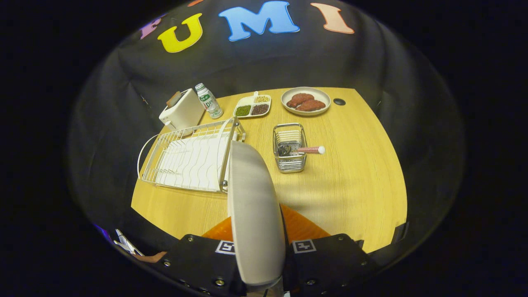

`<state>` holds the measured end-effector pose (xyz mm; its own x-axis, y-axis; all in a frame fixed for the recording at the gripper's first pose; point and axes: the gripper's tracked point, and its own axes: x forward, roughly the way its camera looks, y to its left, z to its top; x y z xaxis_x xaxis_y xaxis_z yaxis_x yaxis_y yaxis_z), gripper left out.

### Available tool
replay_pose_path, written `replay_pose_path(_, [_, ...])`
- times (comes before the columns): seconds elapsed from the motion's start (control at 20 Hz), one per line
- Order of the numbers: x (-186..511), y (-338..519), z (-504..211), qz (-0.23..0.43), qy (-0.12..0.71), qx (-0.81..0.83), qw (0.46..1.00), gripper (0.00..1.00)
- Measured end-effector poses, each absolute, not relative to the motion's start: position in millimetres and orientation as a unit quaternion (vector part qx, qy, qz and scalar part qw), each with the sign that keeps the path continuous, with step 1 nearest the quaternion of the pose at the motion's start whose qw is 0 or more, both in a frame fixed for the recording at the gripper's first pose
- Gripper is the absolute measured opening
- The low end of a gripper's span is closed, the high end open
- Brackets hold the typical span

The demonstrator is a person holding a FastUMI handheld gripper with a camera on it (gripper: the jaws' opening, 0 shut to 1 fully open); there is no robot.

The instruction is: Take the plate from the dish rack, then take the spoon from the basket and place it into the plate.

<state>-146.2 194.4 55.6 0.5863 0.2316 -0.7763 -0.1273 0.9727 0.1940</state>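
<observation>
A pale grey plate (253, 210) stands on edge between my fingers, held up above the wooden table (354, 185). My gripper (259, 251) is shut on its lower rim, one finger on each face. Beyond and to the left lies the white wire dish rack (189, 159), with no dishes in it. Ahead to the right of the plate stands a small metal wire basket (290, 147). A spoon (307, 150) rests in it, its pink-and-white handle sticking out over the basket's right side.
At the table's far side stand a white toaster (182, 110), a small bottle (208, 101), a divided tray of beans (252, 107) and a plate with meat patties (305, 101). Bare tabletop lies right of the basket.
</observation>
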Motion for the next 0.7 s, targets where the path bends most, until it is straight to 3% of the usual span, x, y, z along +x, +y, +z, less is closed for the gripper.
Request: replay_pose_path(0.7, [-154, 174, -10, 0.113, 0.45, 0.147, 0.874, 0.33])
